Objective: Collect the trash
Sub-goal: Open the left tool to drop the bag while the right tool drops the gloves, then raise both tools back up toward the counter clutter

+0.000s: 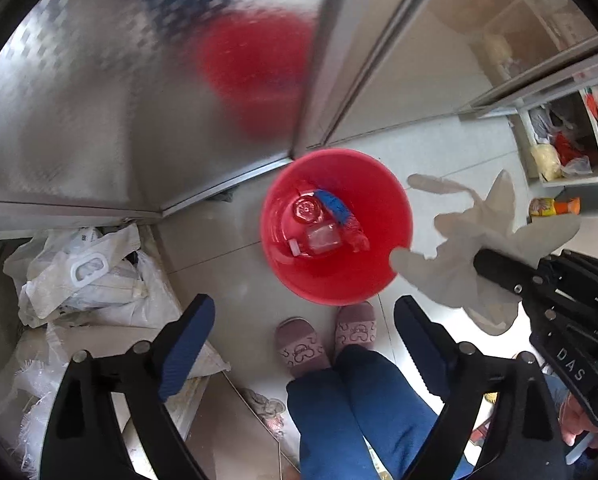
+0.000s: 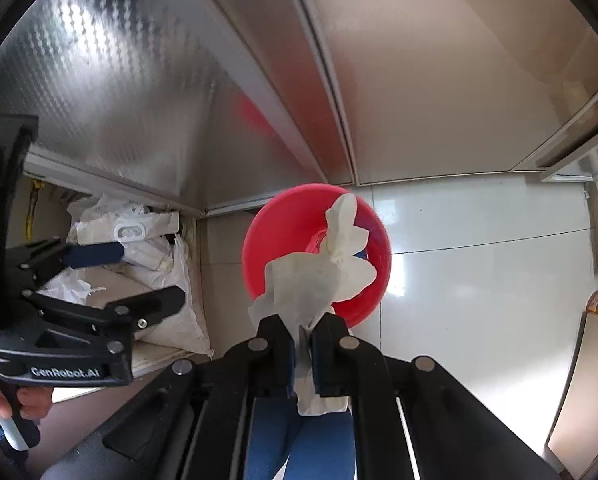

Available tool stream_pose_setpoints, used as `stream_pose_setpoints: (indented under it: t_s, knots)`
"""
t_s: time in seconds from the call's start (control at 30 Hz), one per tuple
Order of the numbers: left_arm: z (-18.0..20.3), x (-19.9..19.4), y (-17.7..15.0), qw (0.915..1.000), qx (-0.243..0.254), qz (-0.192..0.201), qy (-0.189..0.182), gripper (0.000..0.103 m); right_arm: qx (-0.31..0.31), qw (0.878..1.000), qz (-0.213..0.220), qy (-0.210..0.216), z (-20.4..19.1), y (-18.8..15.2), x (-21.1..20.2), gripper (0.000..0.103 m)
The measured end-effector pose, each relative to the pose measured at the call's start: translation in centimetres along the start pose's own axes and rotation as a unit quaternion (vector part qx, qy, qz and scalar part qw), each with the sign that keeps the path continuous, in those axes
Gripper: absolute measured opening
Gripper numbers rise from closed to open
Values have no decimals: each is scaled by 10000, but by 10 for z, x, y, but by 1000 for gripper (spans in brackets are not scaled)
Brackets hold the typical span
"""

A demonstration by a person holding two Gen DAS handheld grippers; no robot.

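A red bin (image 1: 339, 276) stands on the tiled floor against a steel cabinet; inside lie a clear plastic bottle (image 1: 315, 224) and a blue-labelled wrapper (image 1: 337, 206). My right gripper (image 2: 303, 332) is shut on a crumpled white tissue (image 2: 319, 276), held above the near side of the bin (image 2: 267, 236). In the left wrist view the tissue (image 1: 471, 248) hangs at the bin's right rim, with the right gripper (image 1: 499, 270) behind it. My left gripper (image 1: 303, 320) is open and empty, above the floor in front of the bin. It also shows in the right wrist view (image 2: 139, 272).
White sacks and plastic bags (image 1: 91, 276) are piled left of the bin. Open shelves with packets (image 1: 563, 148) stand at the right, with a yellow bottle (image 1: 551, 208) below them. The person's slippers (image 1: 323, 340) and blue trousers are just in front of the bin.
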State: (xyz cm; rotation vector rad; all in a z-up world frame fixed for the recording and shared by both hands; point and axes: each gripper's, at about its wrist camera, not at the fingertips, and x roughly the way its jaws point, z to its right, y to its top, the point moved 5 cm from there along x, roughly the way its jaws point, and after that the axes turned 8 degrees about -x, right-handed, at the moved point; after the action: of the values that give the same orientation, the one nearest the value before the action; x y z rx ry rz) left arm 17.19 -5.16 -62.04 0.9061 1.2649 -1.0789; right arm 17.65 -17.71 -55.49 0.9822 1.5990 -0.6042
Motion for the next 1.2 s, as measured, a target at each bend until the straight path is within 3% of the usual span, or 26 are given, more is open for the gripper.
stream_pose_setpoints:
  t_s: [0.5,0.6,0.67,0.77,1.0,1.2]
  knots:
    - [-26,12,4,9996,-294,51,-16,92,-454,9987,-217,-104,-14,8,39,8]
    - [-26,12,3,9996,-262,82,17,92,-550,9982,-203,-126,-15,7,39,22]
    - [-25,10,1,9996,-257,118,21,92,-590,9980,-197,-118,-16,6,40,45]
    - [-25,4,1,9995,-276,178,-35,92,-528,9982,-208,-168,-14,4,38,65]
    - [-20,-33,-10,9986,-302,426,-61,92,-549,9982,-29,-256,-18,-1,7,68]
    - [-6,-113,-25,9975,-222,660,-115,92,-376,9974,321,-531,-23,-2,-84,68]
